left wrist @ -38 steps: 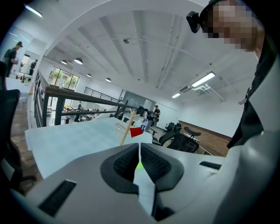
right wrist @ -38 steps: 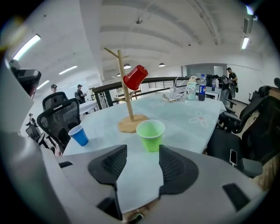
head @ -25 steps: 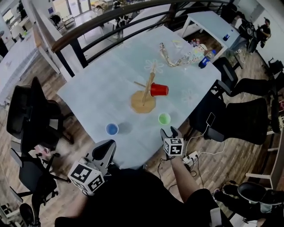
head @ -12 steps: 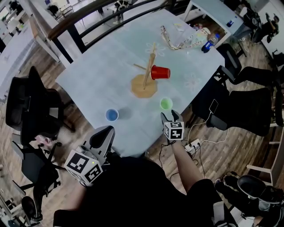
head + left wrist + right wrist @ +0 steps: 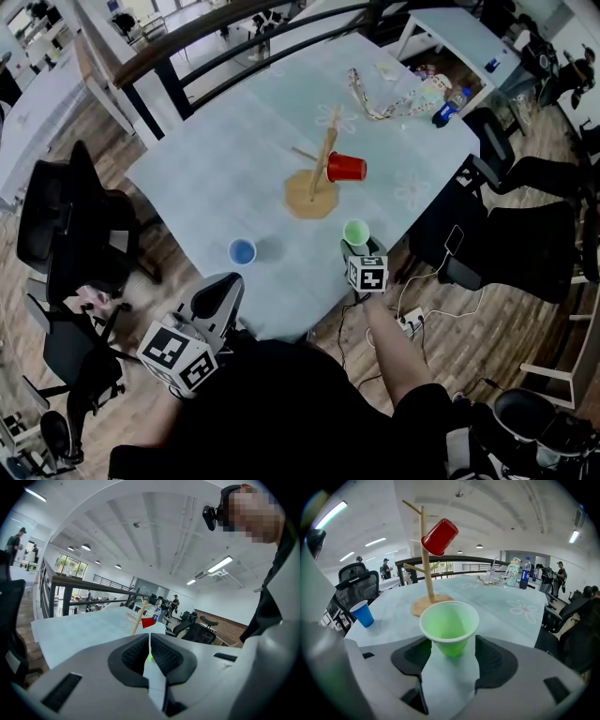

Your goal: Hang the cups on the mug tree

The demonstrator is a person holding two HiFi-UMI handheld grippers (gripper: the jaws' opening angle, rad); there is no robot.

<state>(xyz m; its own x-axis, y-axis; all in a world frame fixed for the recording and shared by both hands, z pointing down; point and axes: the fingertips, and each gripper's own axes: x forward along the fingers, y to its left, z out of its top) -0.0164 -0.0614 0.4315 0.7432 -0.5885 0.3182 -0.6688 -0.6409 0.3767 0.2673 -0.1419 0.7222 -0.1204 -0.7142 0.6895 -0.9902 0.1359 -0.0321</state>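
Green cup (image 5: 449,626) sits upright between the right gripper's (image 5: 452,652) opening jaws by the table's (image 5: 206,187) near edge, pads not touching it yet; left gripper (image 5: 149,649) is clamped shut on nothing.

Grey tongs (image 5: 221,289), black ribbed pads (image 5: 134,654), black-and-white marker cubes (image 5: 178,354), dark top (image 5: 281,412)
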